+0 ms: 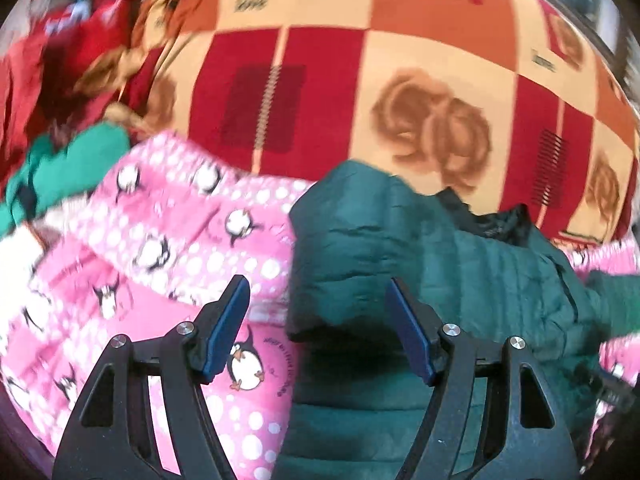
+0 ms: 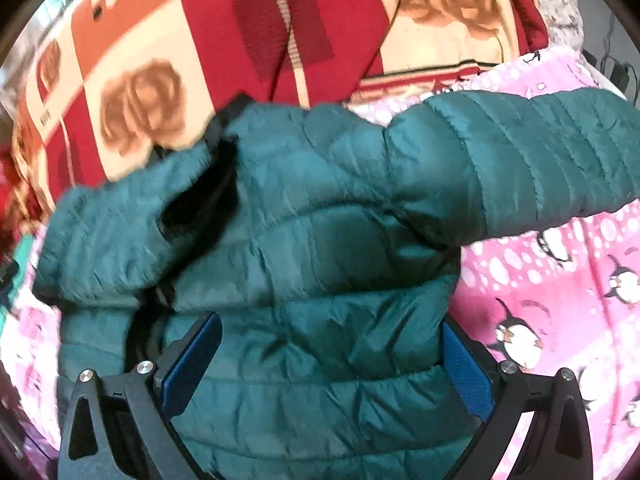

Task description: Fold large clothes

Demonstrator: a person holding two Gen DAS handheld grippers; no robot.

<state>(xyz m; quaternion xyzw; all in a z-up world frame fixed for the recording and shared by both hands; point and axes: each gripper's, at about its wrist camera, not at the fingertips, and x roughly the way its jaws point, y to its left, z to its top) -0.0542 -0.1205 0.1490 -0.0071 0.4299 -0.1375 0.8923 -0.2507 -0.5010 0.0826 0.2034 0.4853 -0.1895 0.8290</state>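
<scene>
A dark teal quilted jacket (image 2: pixel 320 208) lies on a pink penguin blanket (image 2: pixel 560 280), collar side away from me, with one sleeve (image 2: pixel 520 160) stretched out to the right. My right gripper (image 2: pixel 330 320) stands wide over the jacket's body; the puffy fabric bulges up between its blue pads (image 2: pixel 192 364), and I see no pinch on it. In the left wrist view the jacket's folded left edge (image 1: pixel 400 240) runs under my left gripper (image 1: pixel 317 284), which is open. Nothing sits between its pads (image 1: pixel 224 332), and it hovers over the line where jacket meets blanket (image 1: pixel 160 240).
Beyond the jacket spreads a red, orange and cream checked bedcover (image 1: pixel 360 60) with rose prints. At the far left lie a heap of red clothes (image 1: pixel 60 40) and a bright green garment (image 1: pixel 68 168). The picture is blurred by motion.
</scene>
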